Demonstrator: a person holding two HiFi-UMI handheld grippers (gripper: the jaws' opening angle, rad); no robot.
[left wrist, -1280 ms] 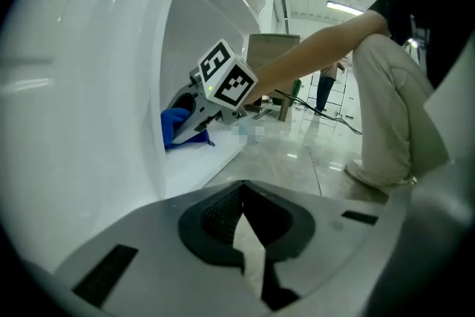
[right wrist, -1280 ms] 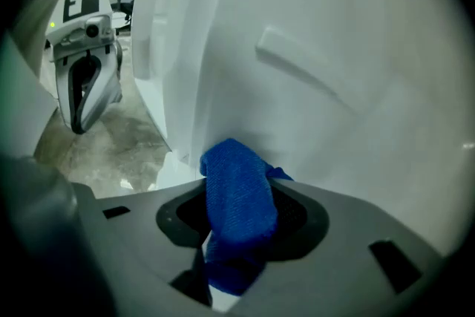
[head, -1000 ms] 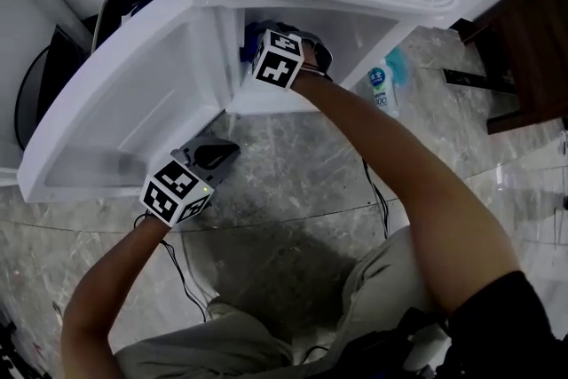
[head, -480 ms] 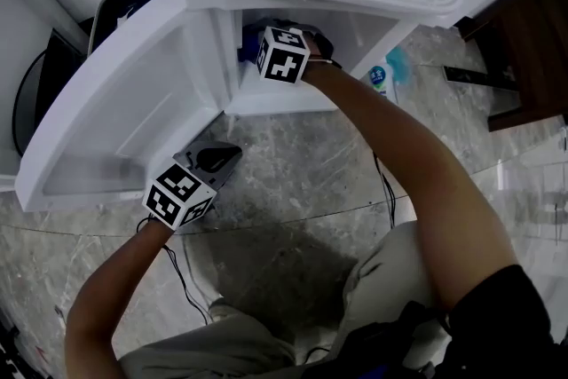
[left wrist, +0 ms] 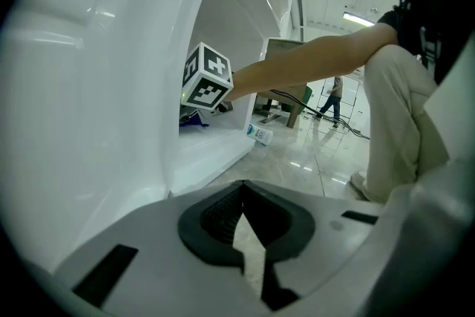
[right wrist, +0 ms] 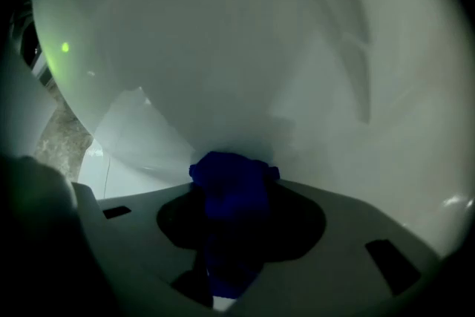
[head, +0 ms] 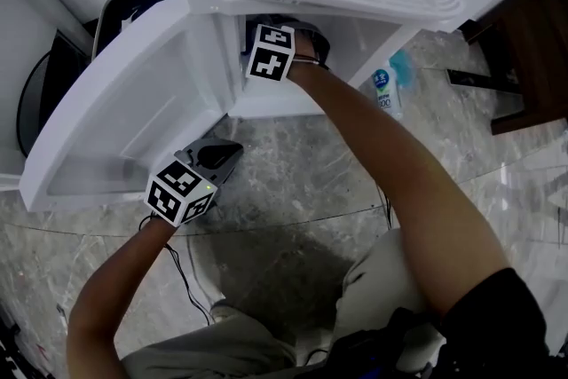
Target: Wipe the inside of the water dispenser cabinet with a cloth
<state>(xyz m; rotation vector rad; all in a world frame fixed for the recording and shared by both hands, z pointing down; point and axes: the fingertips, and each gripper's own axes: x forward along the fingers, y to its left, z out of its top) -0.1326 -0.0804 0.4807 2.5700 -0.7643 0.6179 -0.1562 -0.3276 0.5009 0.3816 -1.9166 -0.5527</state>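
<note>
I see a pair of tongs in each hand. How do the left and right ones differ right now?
The left tongs are shut with nothing in them; the right tongs grip a bunched blue cloth. The left tongs hang outside, near the open door; the right tongs reach inside the white cabinet. Both carry a cube with square markers.

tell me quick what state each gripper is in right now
Left gripper: closed, fingers together, holding nothing.
Right gripper: closed on the blue cloth, inside the cabinet.
</note>
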